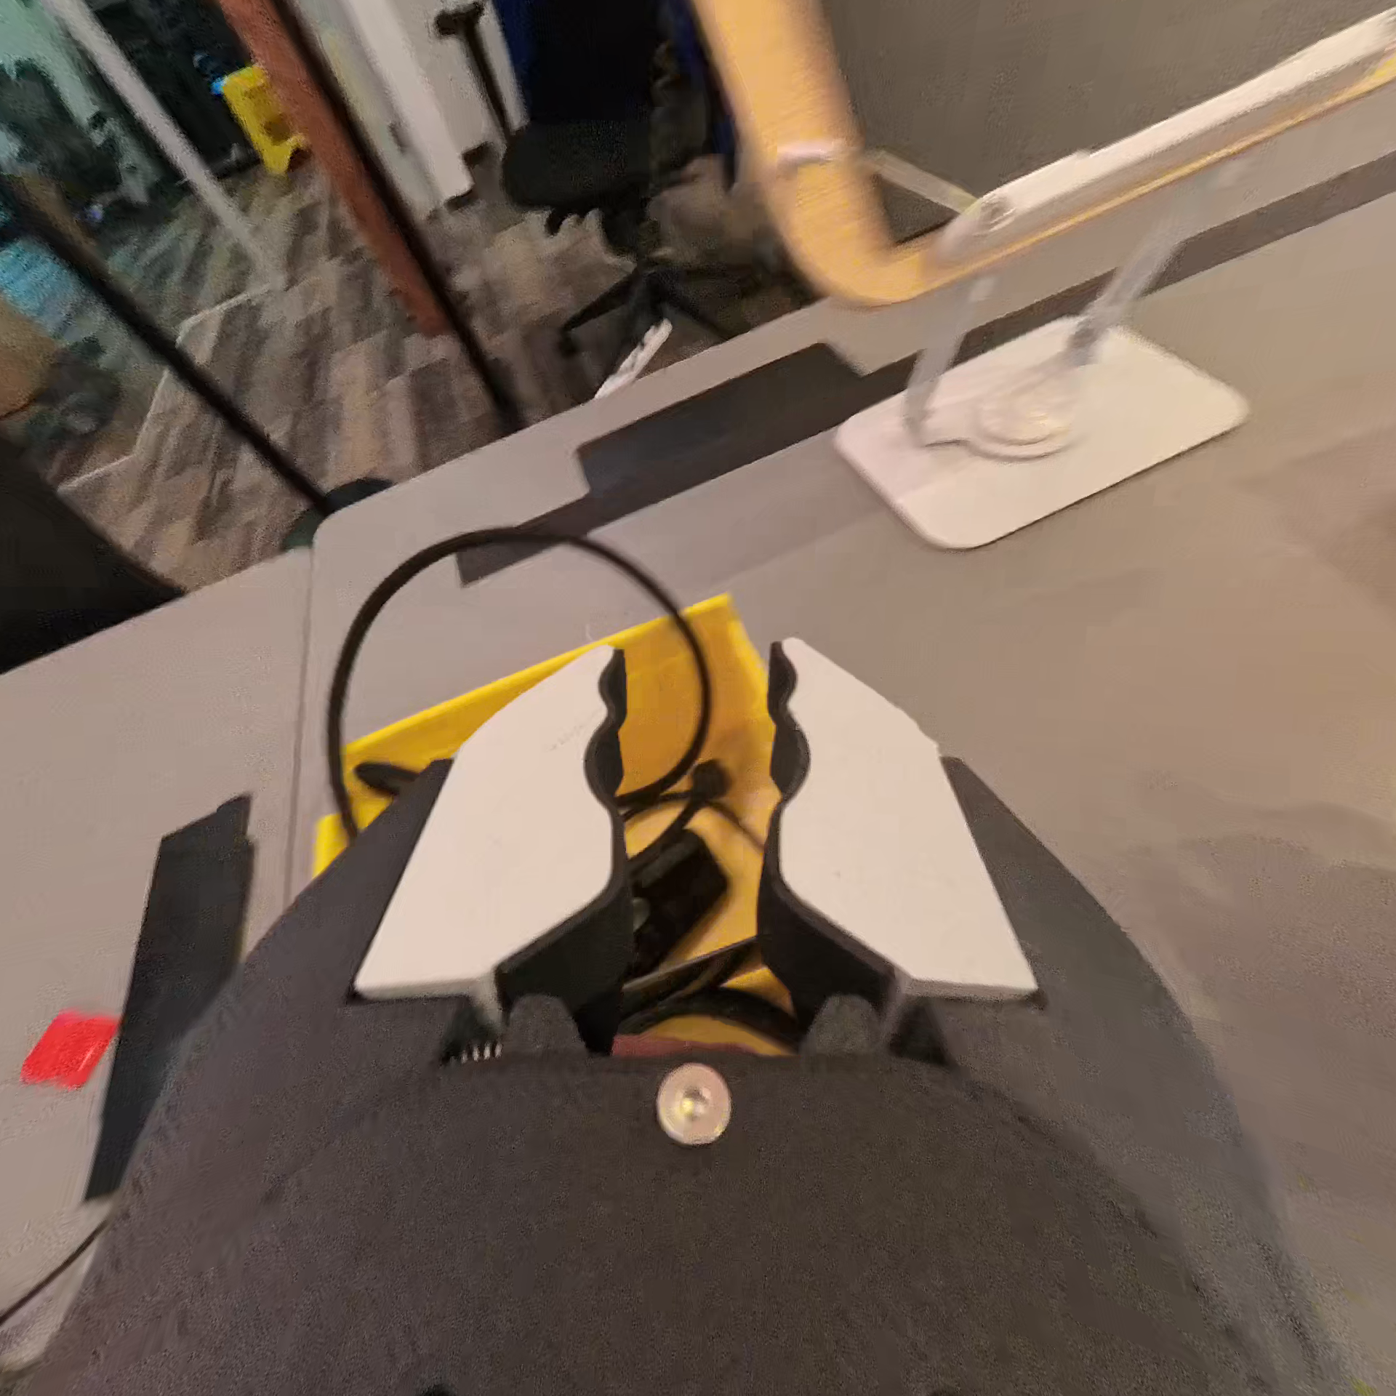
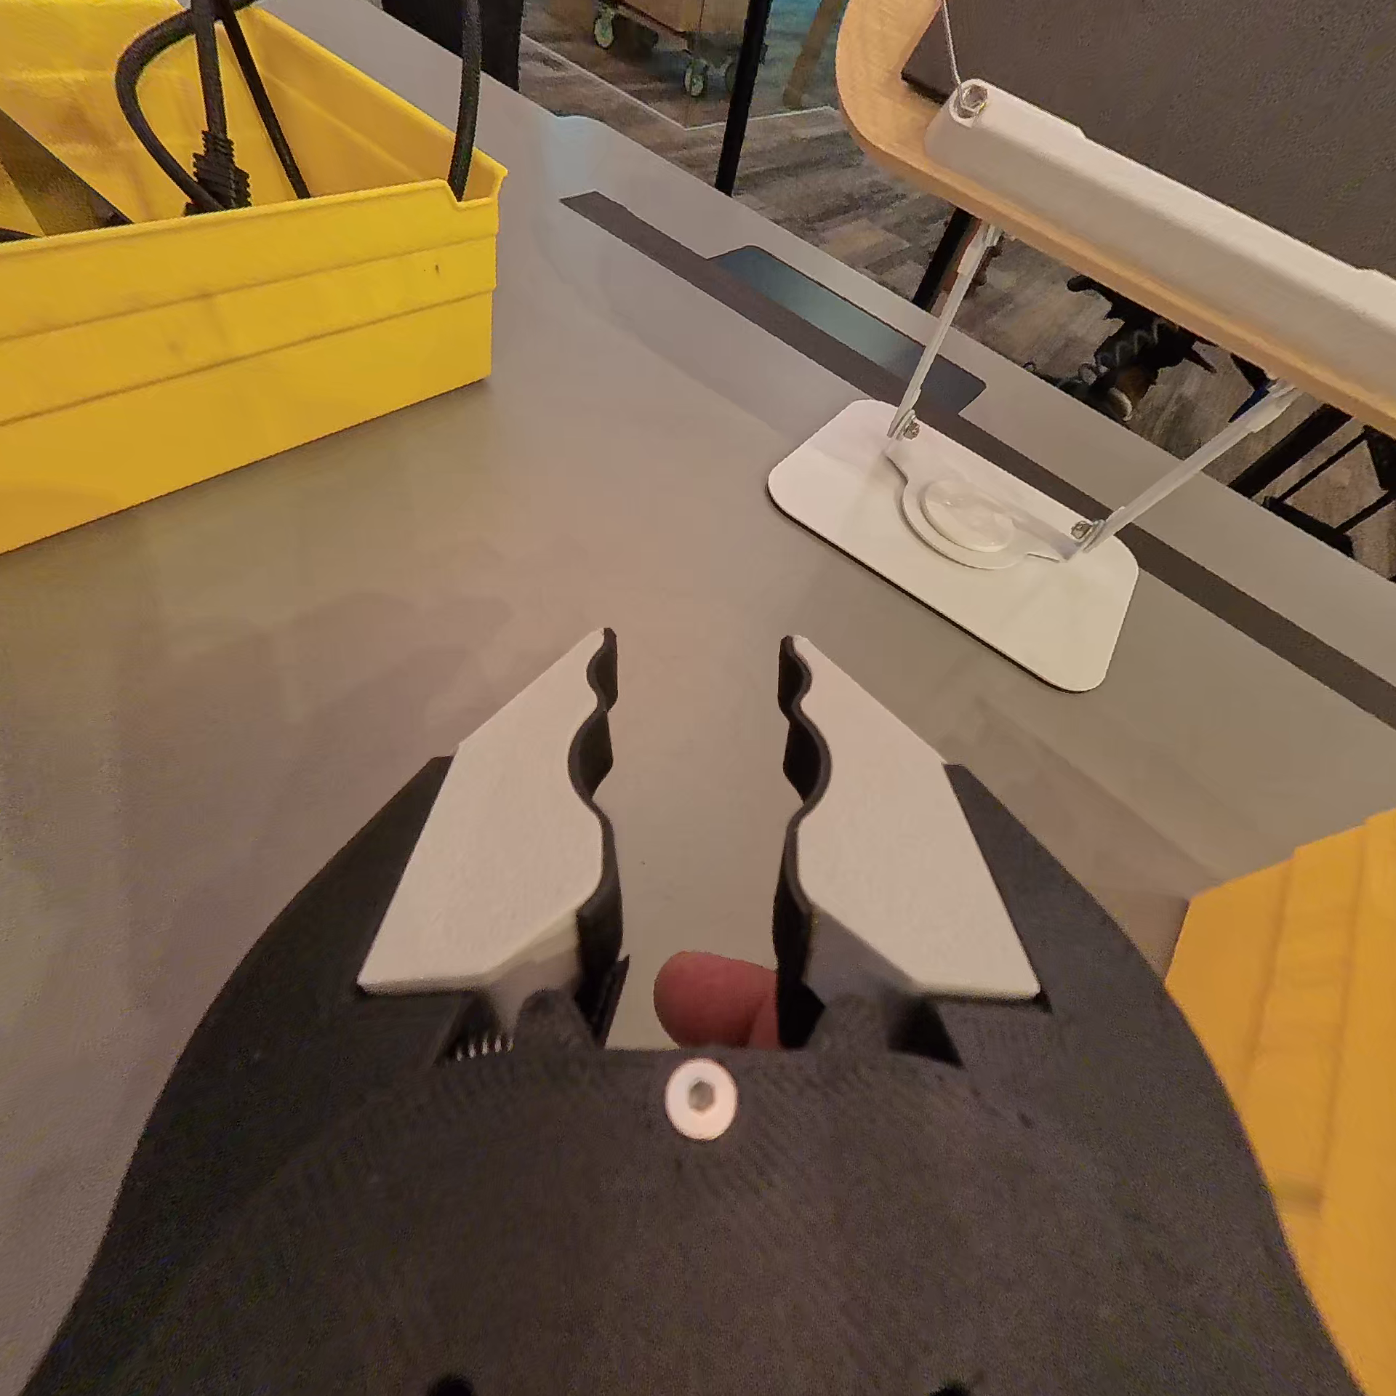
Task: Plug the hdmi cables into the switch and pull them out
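The black HDMI cables [image 1: 521, 665] lie in a yellow bin [image 1: 423, 736] on the grey table [image 1: 1057, 755]. One cable loops high over the bin's far rim and curves back down inside. Among the coils at the bin's floor sits a dark, boxy piece [image 1: 680, 884]; the picture is too blurred to tell whether it is the switch.

The left gripper [image 1: 695, 665] hovers over the bin with its jaws spread, nothing between them, pointing down at the tangle of leads.

In the right wrist view the same yellow bin [image 2: 249, 302] stands at the upper left, its ribbed side wall facing the camera, with cables [image 2: 219, 174] rising out of it, one hanging over the corner notch. The right gripper [image 2: 699, 650] is well apart from the bin, above bare table [image 2: 302, 642], jaws spread and holding nothing. A fingertip [image 2: 710, 997] shows between the finger bases.

Beyond, near the table's far edge, stands a white stand [image 2: 982, 544] with a flat base and thin struts carrying a wood-edged panel. A second yellow object [image 2: 1299, 1057] cuts into the lower right edge. A small red tag [image 1: 68, 1046] lies on the table at the left.
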A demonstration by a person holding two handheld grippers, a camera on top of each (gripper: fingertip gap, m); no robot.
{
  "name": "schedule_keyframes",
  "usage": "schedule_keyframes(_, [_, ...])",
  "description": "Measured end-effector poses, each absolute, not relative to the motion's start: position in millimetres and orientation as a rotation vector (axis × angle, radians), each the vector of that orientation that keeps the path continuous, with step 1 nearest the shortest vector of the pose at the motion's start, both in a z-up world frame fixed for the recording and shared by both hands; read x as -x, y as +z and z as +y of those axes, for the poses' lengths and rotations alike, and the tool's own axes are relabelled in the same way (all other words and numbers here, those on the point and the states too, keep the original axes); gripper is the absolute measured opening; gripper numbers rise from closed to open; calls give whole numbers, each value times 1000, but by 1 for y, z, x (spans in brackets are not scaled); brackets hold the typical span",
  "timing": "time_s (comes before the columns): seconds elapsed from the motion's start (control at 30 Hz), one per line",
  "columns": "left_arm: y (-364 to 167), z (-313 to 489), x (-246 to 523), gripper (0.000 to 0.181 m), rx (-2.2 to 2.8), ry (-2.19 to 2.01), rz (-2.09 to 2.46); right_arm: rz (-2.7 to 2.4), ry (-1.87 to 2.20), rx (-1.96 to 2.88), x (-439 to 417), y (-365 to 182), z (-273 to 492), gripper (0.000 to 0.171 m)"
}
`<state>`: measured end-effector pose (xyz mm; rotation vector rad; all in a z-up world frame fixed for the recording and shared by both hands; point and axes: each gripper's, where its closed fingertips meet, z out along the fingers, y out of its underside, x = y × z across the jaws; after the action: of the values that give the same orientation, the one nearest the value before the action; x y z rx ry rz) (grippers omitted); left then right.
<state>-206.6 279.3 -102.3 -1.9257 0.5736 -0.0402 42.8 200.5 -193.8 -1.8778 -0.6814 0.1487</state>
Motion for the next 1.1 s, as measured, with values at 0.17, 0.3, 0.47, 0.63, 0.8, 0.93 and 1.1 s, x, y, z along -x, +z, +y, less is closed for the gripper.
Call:
schedule_keyframes(0.17, [-150,301,277,41,2168,-26,479,-678,165,1894,-43,-199,202,41])
schedule_keyframes(0.3, [-188,312,294,48,2291,-87,420,-697,155,1896,-42,-202,202,42])
schedule_keyframes(0.47, [-216,325,301,49,2395,-82,411,-699,175,1905,-41,-205,203,42])
schedule_keyframes(0.63, [-229,334,297,18,2417,-117,425,-697,187,1908,-41,-206,203,42])
schedule_keyframes(0.8, [-216,338,295,11,2359,-133,416,-692,201,1912,-42,-207,204,40])
schedule_keyframes(0.93, [-194,341,299,7,2272,-118,411,-694,205,1911,-41,-207,203,40])
schedule_keyframes(1.1, [-163,341,296,6,2172,-160,398,-689,212,1909,-42,-205,203,38])
